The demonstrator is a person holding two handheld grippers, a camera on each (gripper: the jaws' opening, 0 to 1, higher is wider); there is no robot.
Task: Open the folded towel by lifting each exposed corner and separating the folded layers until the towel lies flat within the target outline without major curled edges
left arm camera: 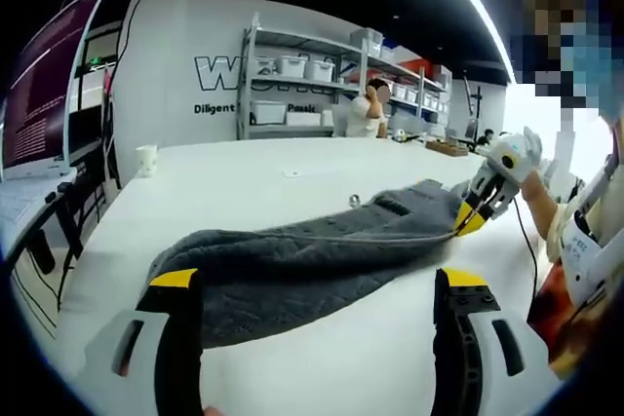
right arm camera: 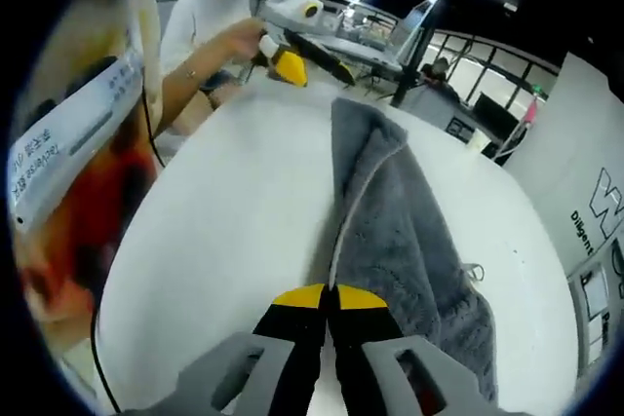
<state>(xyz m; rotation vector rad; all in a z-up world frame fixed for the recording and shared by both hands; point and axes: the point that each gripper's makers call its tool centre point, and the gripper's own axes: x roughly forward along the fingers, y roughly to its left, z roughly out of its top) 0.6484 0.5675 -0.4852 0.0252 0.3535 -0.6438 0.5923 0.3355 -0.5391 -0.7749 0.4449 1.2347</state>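
Note:
A grey towel (left arm camera: 312, 255) lies in a long bunched strip across the white table (left arm camera: 253, 182). My left gripper (left arm camera: 320, 280) is open wide, its yellow-tipped fingers (left arm camera: 174, 278) standing either side of the towel's near end without touching it. At the towel's far end my right gripper (left arm camera: 475, 209) is shut on its edge. In the right gripper view, my right gripper (right arm camera: 329, 297) pinches the towel's pale hem, and the towel (right arm camera: 390, 211) stretches away toward my left gripper (right arm camera: 292, 60), which a hand holds at the far end.
A paper cup (left arm camera: 146, 158) stands at the table's far left. Behind the table are metal shelves with bins (left arm camera: 292, 85) and a seated person (left arm camera: 366, 109). A monitor (left arm camera: 44, 85) stands on the left. The holder's sleeve and body (right arm camera: 88, 143) crowd one table side.

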